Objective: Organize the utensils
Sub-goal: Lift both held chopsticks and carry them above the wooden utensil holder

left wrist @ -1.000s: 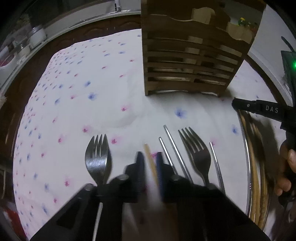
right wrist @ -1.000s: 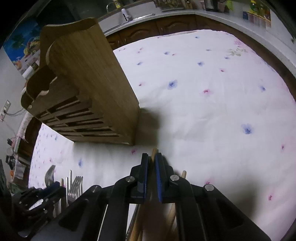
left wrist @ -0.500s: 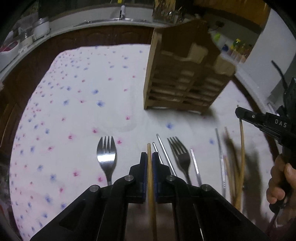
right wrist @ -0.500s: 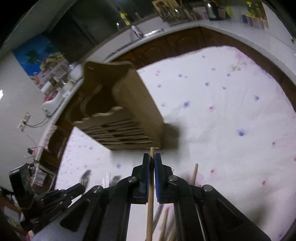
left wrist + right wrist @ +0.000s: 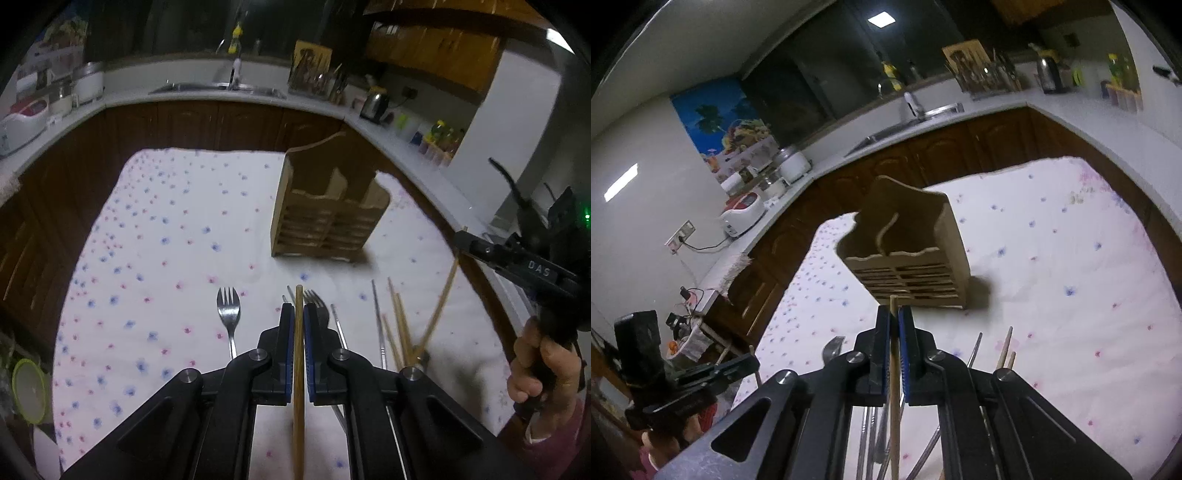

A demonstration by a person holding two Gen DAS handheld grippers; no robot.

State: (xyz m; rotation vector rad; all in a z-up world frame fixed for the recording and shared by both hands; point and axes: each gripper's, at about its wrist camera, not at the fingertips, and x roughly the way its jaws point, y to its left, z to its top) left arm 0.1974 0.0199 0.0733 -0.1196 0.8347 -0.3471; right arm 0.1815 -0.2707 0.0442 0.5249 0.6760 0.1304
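Observation:
My left gripper (image 5: 299,314) is shut on a wooden chopstick (image 5: 298,369), held above the cloth. My right gripper (image 5: 894,317) is shut on another wooden chopstick (image 5: 894,398); it also shows at the right of the left wrist view (image 5: 441,295). The wooden utensil holder (image 5: 325,218) stands upright ahead of both grippers, also in the right wrist view (image 5: 912,258). On the cloth lie a fork (image 5: 228,314), a second fork (image 5: 320,306) partly behind my left fingers, metal chopsticks (image 5: 377,321) and loose wooden chopsticks (image 5: 399,325).
The table carries a white cloth with small flowers (image 5: 166,240). Dark cabinets and a white counter with a sink (image 5: 218,88) wrap around behind. A green-rimmed bowl (image 5: 27,391) sits off the table's left edge.
Both grippers have risen well above the table, each carrying its chopstick. The holder now looks smaller and farther below.

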